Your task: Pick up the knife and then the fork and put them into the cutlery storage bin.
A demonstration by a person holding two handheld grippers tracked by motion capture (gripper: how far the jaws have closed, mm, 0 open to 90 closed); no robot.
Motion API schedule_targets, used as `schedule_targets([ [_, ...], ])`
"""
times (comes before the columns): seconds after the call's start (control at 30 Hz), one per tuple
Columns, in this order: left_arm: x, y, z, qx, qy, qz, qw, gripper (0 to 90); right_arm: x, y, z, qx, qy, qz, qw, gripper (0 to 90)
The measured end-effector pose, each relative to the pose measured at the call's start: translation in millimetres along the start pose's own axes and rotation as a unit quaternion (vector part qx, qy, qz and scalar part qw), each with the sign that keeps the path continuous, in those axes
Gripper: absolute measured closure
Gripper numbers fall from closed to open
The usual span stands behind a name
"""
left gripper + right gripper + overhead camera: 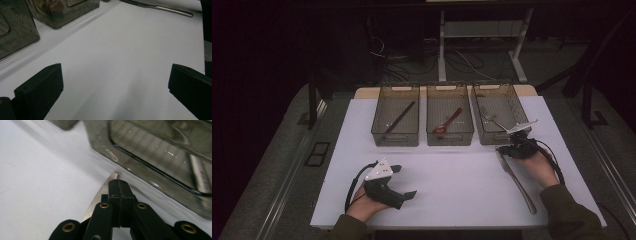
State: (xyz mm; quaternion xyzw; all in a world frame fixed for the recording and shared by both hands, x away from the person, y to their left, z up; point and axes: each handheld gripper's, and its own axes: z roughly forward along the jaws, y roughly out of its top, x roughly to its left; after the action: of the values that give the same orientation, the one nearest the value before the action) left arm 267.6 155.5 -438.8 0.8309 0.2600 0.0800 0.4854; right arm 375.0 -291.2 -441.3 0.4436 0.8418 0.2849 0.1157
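Observation:
A metal table knife [517, 181] lies on the white table top [452, 175] at the right, handle toward the person, serrated blade [100, 195] pointing at the bins. My right gripper [511, 149] sits over the blade's tip. In the right gripper view its jaws [119, 182] are pressed together with the blade running beneath them, tip peeking out at their left. I cannot tell whether they pinch the blade. My left gripper [404, 181] rests at the front left, jaws spread wide [116, 72] over bare table, nothing between them.
Three clear bins stand in a row at the back: the left one [395, 137] holds a dark stick, the middle one [450, 137] a reddish spoon, the right one [497, 137] a metal utensil. The right bin's wall [155, 170] is just beyond my right jaws.

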Motion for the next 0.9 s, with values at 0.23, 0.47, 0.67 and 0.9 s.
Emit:
schedule_targets([
  [0.23,-0.2,0.1,0.0,-0.001,0.000,0.000,1.0000,0.0,14.8,4.0,3.4,0.003,0.028,-0.031,0.9991,88.8],
  [0.47,-0.3,0.1,-0.2,-0.001,0.000,0.000,1.0000,0.0,27.9,7.2,5.9,0.007,0.047,-0.063,0.9969,88.7],
  [0.67,0.1,0.0,-0.3,0.000,0.000,0.001,1.0000,0.0,24.4,8.9,-6.4,0.000,0.058,-0.050,0.9971,82.3],
  [0.9,-0.7,0.2,-0.2,-0.001,-0.001,0.003,1.0000,0.0,20.8,3.7,-34.6,0.003,0.073,-0.038,0.9966,70.8],
])
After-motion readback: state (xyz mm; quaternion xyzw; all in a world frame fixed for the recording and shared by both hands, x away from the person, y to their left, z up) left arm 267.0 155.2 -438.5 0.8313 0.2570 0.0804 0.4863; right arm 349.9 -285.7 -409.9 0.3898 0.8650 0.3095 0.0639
